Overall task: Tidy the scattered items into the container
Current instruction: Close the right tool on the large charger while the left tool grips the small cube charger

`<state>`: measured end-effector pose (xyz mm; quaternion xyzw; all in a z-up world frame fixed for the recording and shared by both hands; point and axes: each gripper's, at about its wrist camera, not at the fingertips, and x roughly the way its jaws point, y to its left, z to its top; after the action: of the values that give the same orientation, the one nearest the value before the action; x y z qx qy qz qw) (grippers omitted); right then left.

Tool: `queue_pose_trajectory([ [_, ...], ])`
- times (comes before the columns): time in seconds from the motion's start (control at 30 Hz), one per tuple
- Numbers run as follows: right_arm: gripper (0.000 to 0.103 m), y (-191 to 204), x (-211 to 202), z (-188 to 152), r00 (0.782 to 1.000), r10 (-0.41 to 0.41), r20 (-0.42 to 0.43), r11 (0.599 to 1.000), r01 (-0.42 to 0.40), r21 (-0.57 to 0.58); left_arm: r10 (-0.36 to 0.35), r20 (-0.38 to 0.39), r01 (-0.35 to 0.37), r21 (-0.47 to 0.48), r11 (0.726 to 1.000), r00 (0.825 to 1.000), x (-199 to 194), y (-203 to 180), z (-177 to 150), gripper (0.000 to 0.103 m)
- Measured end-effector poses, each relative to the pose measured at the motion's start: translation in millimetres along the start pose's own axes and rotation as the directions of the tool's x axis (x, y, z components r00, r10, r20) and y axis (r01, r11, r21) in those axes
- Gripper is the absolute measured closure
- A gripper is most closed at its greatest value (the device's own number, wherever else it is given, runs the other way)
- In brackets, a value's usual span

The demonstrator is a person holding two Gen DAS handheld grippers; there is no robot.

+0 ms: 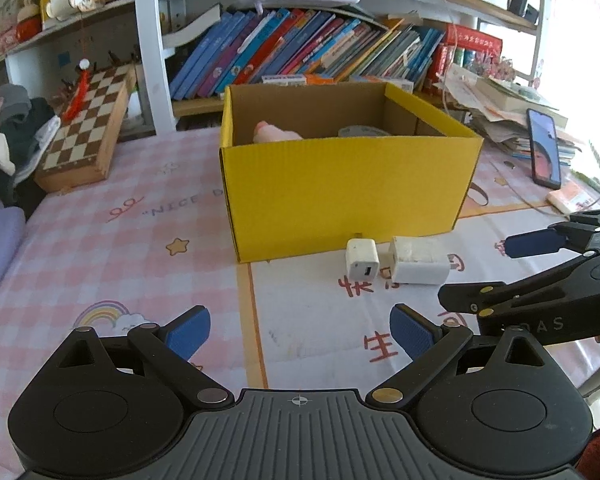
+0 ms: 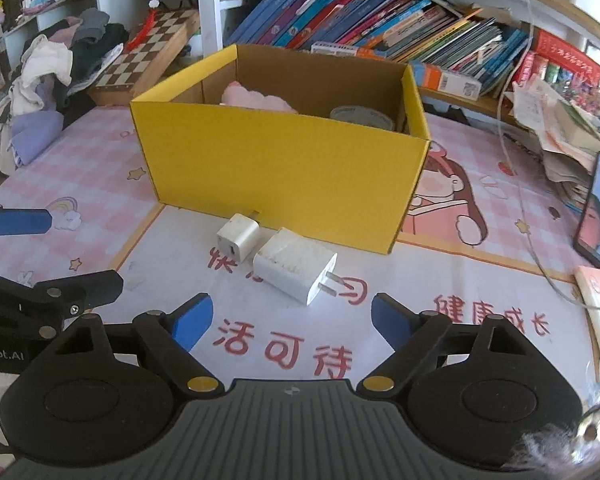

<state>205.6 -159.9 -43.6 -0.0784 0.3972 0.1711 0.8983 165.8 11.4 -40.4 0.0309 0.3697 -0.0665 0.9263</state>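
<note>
The yellow cardboard box stands open-topped on the pink checked table mat. Inside it, a pink soft item lies toward the left and a grey round item toward the right (only their upper parts show over the near wall).

2 white items lie on the mat just in front of the box's near wall. The small white charger cube lies on the left, its port facing the cameras and its prongs pointing toward the box. The larger white plug adapter lies just beside it on the right; in the right wrist view its 2 metal prongs point away from the box, toward the lower right. Whether the 2 items touch cannot be told.

The left gripper hovers over the mat in front of the box, jaws spread wide, nothing between the blue pads. The right gripper sits near the adapter, jaws likewise spread wide and empty, with the adapter just ahead of the gap.

A chessboard case leans at the left edge of the mat, a row of books fills the shelf behind the box, and a phone stands propped at the right.
</note>
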Motion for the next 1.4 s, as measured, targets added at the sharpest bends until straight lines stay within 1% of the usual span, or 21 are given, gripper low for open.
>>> queue_pose_trajectory([
  [0.17, 0.022, -7, 22, 11, 0.999, 0.034, -0.032, 0.999, -0.034, -0.007, 0.015, -0.022, -0.016, -0.008, 1.000, 1.000, 11, 0, 6, 0.006],
  [0.47, 0.025, -18, 59, 26, 0.993, 0.086, -0.081, 0.996, -0.086, 0.000, 0.055, -0.076, -0.055, -0.005, 0.998, 0.996, 28, 0, 16, 0.006],
  [0.57, 0.029, -20, 70, 30, 0.990, 0.100, -0.102, 0.995, -0.100, -0.001, 0.052, -0.091, -0.052, 0.006, 0.999, 0.994, 35, -4, 19, 0.006],
  [0.63, 0.039, -23, 75, 31, 0.987, 0.111, -0.114, 0.994, -0.112, 0.003, 0.048, -0.100, -0.047, 0.009, 0.999, 0.994, 40, -7, 22, 0.006],
  [0.73, 0.039, -31, 78, 32, 0.984, 0.131, -0.118, 0.991, -0.129, 0.021, 0.031, -0.112, -0.031, 0.009, 0.999, 0.993, 48, -11, 25, 0.011],
  [0.83, 0.039, -39, 76, 29, 0.985, 0.123, -0.118, 0.992, -0.121, 0.024, 0.009, -0.121, -0.007, 0.014, 1.000, 0.993, 59, -18, 29, 0.012],
  [0.97, 0.039, -50, 74, 27, 0.987, 0.112, -0.117, 0.994, -0.109, 0.029, -0.026, -0.128, 0.030, 0.028, 0.999, 0.991, 73, -27, 32, 0.024],
  [1.03, 0.039, -55, 72, 25, 0.987, 0.106, -0.116, 0.994, -0.103, 0.031, -0.037, -0.137, 0.041, 0.026, 0.999, 0.990, 80, -29, 34, 0.026],
  [1.1, 0.039, -60, 71, 24, 0.988, 0.101, -0.116, 0.995, -0.098, 0.034, -0.049, -0.145, 0.054, 0.028, 0.998, 0.988, 86, -32, 35, 0.032],
  [1.13, 0.039, -63, 71, 23, 0.988, 0.098, -0.116, 0.995, -0.095, 0.035, -0.056, -0.149, 0.061, 0.032, 0.998, 0.987, 89, -33, 36, 0.033],
  [1.27, 0.039, -74, 68, 20, 0.989, 0.086, -0.116, 0.995, -0.081, 0.052, -0.078, -0.146, 0.085, 0.048, 0.995, 0.986, 96, -41, 39, 0.039],
  [1.4, 0.039, -83, 65, 18, 0.990, 0.076, -0.117, 0.995, -0.069, 0.067, -0.075, -0.157, 0.087, 0.071, 0.994, 0.985, 106, -46, 41, 0.053],
])
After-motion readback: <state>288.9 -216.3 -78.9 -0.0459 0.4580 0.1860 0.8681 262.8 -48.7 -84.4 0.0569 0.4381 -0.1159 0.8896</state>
